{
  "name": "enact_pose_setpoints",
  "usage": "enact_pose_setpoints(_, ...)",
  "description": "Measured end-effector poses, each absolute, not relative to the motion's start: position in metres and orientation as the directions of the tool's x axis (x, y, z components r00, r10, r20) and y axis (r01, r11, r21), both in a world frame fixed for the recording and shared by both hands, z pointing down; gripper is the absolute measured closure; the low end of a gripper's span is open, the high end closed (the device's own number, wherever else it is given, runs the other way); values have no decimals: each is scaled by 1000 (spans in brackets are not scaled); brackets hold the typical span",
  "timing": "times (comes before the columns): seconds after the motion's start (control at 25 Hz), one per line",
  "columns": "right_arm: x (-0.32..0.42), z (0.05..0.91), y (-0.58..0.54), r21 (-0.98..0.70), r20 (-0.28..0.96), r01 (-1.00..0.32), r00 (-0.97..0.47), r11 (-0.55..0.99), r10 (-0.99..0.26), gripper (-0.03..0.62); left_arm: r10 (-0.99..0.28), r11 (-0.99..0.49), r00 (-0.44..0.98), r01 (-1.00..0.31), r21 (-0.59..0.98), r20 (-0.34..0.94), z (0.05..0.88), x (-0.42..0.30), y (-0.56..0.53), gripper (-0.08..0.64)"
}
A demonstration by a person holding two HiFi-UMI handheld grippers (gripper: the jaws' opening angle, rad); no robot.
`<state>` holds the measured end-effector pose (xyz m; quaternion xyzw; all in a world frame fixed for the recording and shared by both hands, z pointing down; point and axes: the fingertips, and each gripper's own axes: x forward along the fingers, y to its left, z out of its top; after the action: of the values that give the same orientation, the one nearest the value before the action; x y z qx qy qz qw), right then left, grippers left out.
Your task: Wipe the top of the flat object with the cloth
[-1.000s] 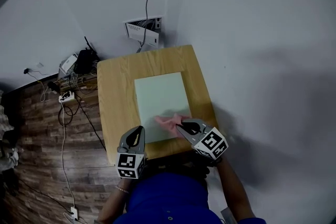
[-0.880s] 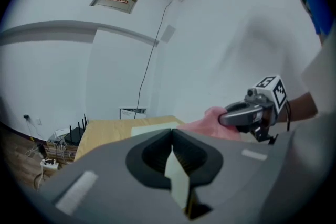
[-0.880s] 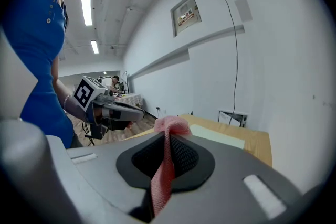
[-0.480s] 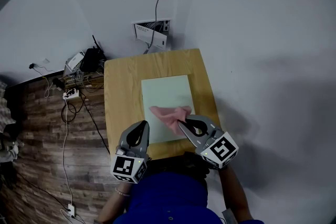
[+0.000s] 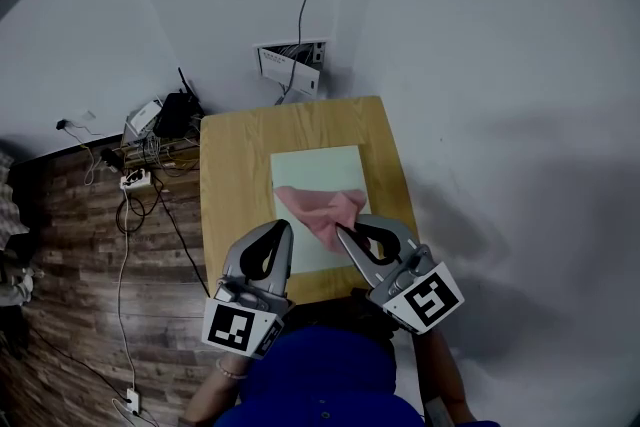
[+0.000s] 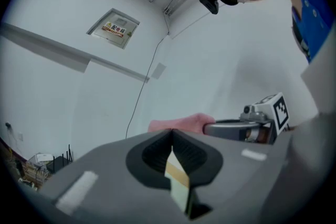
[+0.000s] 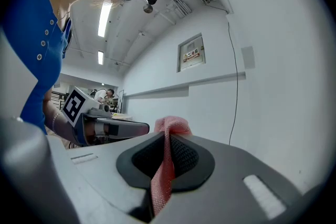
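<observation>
In the head view, a wooden bench [image 5: 232, 177] stands against a white wall, with the pale green flat object [image 5: 316, 165] lying on its top. The right hand-held gripper [image 5: 340, 229] pinches the pink cloth [image 5: 320, 208], which spreads out from its tips over the near half of the flat object; whether the cloth touches that surface cannot be told. The left hand-held gripper [image 5: 287, 224] is just beside it, over the bench's near edge, with its jaws pressed together. A black box and tangled cables [image 5: 160, 120] lie on the wood-pattern floor to the left of the bench.

In the left gripper view, the left hand-held gripper [image 6: 171, 131] has its jaws closed tip to tip, with nothing pinched between them. Beyond them the cloth [image 6: 176, 123] shows as a pink bunch at the tip of the right hand-held gripper [image 6: 207, 127].

In the right gripper view, the right hand-held gripper [image 7: 167, 135] is clamped on the cloth [image 7: 161, 178], which runs down between the jaws and puffs out above their tips. The left hand-held gripper [image 7: 146, 127] is at the left, and a wall sign [image 7: 190, 54] hangs behind.
</observation>
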<state>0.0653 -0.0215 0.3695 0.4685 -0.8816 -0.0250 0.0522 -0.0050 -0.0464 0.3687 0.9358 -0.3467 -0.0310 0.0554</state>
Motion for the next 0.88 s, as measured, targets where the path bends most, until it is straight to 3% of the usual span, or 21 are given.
enact_pose_setpoints(0.44,65,354,-24,39,-12,-856,-517,516,-856,578,-649,-760,754,-639,115,-99,338,10,-43,558)
enact_pose_setpoints(0.88,69,353,-26,27,-12,-868,-497,497,-868,578,-660,-748,750,-651,127,-40,352,11,-41,558)
